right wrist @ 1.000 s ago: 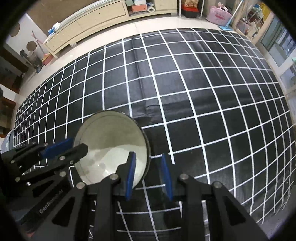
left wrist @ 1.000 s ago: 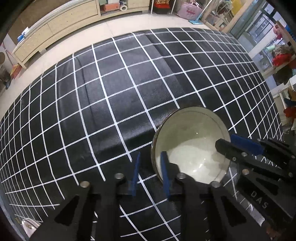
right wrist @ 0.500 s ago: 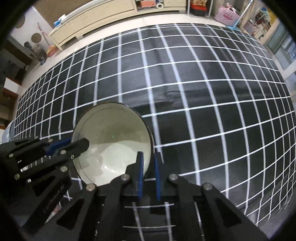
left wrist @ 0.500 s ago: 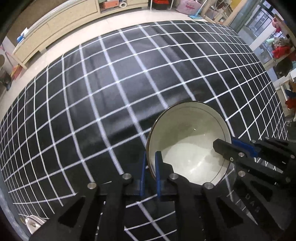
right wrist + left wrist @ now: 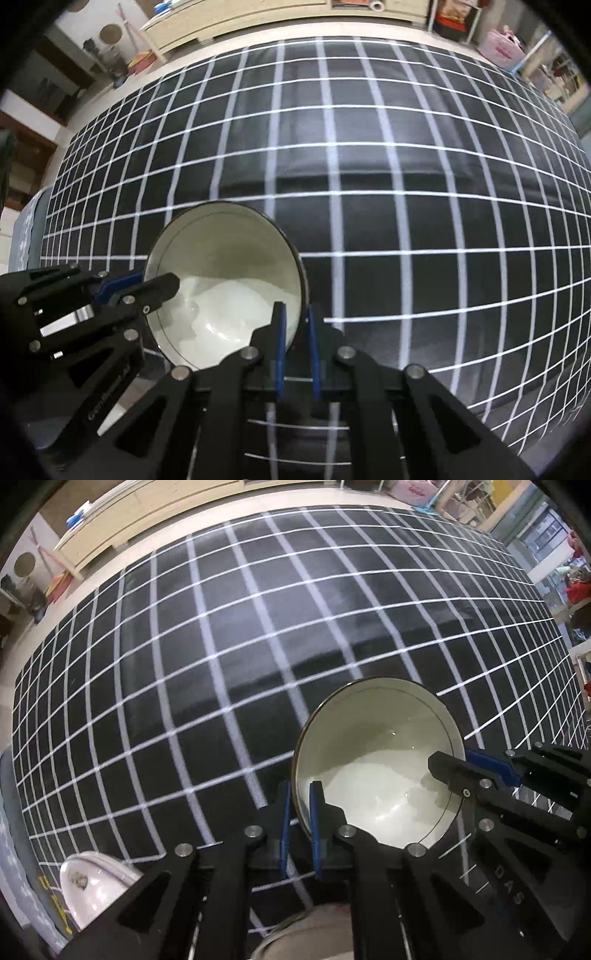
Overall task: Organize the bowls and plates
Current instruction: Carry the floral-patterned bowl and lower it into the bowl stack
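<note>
Left wrist view: the blue-padded black left gripper [image 5: 300,812] was seen clamped narrowly on the rim of a round white ceramic bowl with a thin dark edge line [image 5: 373,760], one pad inside the wall and one outside. On the opposite side of the rim, the blue-padded black right gripper [image 5: 296,332] was likewise pinched shut on the wall, as was confirmed in the right wrist view, where the bowl [image 5: 229,280] was framed between both tools. The bowl was thus held by two opposed grips and appeared to be raised off the black cloth with a white grid [image 5: 221,646], though contact beneath it could not be made out. This double hold was judged to have been chosen so that a smooth, heavy vessel would not swing or slip from a single thin pinch.

Beyond the fingers, near the lower left corner of the cloth, a white patterned dish [image 5: 92,882] was partly visible, and the rim of a pale round vessel [image 5: 306,934] was glimpsed below the left gripper; its kind could not be told. The bowl was judged to be on its way to one of these, for stacking. Motion blur was noted across the grid.
</note>
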Available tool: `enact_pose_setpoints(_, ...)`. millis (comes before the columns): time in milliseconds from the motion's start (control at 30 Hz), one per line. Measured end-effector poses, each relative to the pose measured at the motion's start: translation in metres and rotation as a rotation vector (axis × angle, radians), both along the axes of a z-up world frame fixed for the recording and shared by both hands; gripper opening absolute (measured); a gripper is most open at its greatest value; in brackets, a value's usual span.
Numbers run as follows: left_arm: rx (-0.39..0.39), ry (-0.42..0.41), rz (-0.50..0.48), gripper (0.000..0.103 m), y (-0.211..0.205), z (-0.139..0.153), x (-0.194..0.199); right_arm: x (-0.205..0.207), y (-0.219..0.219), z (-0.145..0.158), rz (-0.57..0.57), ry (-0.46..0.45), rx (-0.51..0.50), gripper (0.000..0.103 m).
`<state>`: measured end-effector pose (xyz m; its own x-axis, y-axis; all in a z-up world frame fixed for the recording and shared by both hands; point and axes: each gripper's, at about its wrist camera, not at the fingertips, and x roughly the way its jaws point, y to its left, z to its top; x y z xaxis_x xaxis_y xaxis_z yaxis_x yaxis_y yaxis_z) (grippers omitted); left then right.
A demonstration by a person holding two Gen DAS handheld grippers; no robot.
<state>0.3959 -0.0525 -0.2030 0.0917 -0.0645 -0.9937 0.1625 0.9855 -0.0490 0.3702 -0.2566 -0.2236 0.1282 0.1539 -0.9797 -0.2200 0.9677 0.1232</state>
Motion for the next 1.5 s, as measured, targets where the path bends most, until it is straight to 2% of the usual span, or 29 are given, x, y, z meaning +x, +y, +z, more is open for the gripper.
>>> enact_pose_setpoints(200, -0.015, 0.007, 0.044, 0.008, 0.038, -0.004, -0.026, -0.028, 0.038, 0.003, 0.045, 0.008, -0.018, 0.015)
enact_pose_setpoints(533, -0.036, -0.005, 0.073, 0.009, 0.055, -0.015, -0.048, -0.064, 0.095, 0.001, 0.067, -0.003, -0.084, 0.015)
enact_pose_setpoints(633, -0.046, -0.013, 0.081, 0.009, 0.065, -0.021, -0.057, -0.067, 0.102, -0.002, 0.044, 0.001, -0.095, 0.014)
enact_pose_setpoints(800, -0.06, -0.015, 0.113, 0.009, 0.079, -0.018, -0.048, -0.063, 0.093, -0.001, 0.01, 0.006, -0.074, 0.013)
enact_pose_setpoints(833, -0.065, -0.018, 0.12, 0.009, 0.082, -0.017, -0.048, -0.051, 0.096, 0.001, 0.006, 0.005, -0.072, 0.013)
enact_pose_setpoints(933, -0.079, -0.031, 0.135, 0.009, 0.096, -0.002, -0.052, -0.044, 0.111, 0.016, 0.003, -0.016, -0.069, 0.012)
enact_pose_setpoints(1100, -0.071, -0.075, 0.145, 0.009, 0.109, 0.039, -0.064, -0.052, 0.13, 0.056, 0.012, -0.071, -0.059, 0.011)
enact_pose_setpoints(1333, -0.075, -0.147, 0.146, 0.009, 0.106, 0.093, -0.087, -0.076, 0.131, 0.101, 0.017, -0.136, -0.059, 0.01)
enact_pose_setpoints(1500, -0.077, -0.186, 0.142, 0.009, 0.095, 0.117, -0.114, -0.1, 0.128, 0.124, 0.012, -0.157, -0.043, 0.01)
